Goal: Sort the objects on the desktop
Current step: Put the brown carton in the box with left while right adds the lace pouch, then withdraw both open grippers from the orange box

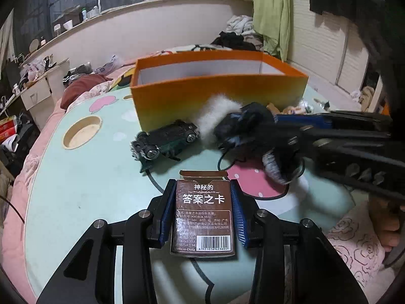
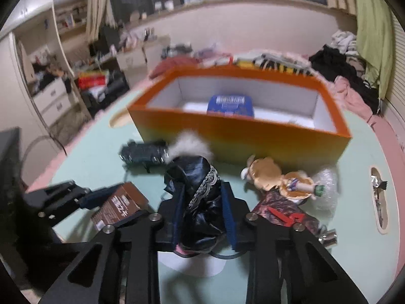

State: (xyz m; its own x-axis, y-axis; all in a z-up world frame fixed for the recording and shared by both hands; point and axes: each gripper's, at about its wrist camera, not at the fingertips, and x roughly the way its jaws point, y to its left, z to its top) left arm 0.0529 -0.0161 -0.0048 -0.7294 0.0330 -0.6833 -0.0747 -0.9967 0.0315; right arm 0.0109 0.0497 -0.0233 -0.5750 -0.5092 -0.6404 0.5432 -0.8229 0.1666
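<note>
The left hand-held gripper (image 1: pixel 203 211) is seen clamped on a brown card box (image 1: pixel 203 217), its blue pads pressed against the two long sides, so that the box's long axis runs along the line of the fingers. The box is held low over the mint-green table (image 1: pixel 83 177); whether its near end rests on the surface cannot be told. The right hand-held gripper (image 2: pixel 202 210) is closed on a dark satin doll with a white fur tuft (image 2: pixel 195 192) (lace trim shows between the pads), and its frame is blurred.

Straight ahead of both grippers an orange storage box (image 1: pixel 217 96) stands open-topped on the table, its long side turned broadside to them. Inside it, in the right wrist view, a blue packet (image 2: pixel 230 105) is already lying on the white floor. The move to come is judged to turn on this: the box lies forward and slightly upward of each held thing, and its near wall must be cleared before release. The right gripper's load appears nearer that wall than the left's.

A dark green toy car (image 1: pixel 164 140) lies overturned, wheels up, just beside the near wall, between the card box and the orange box. A small figure in an orange dress (image 2: pixel 276 179) lies to the right, still unsorted
</note>
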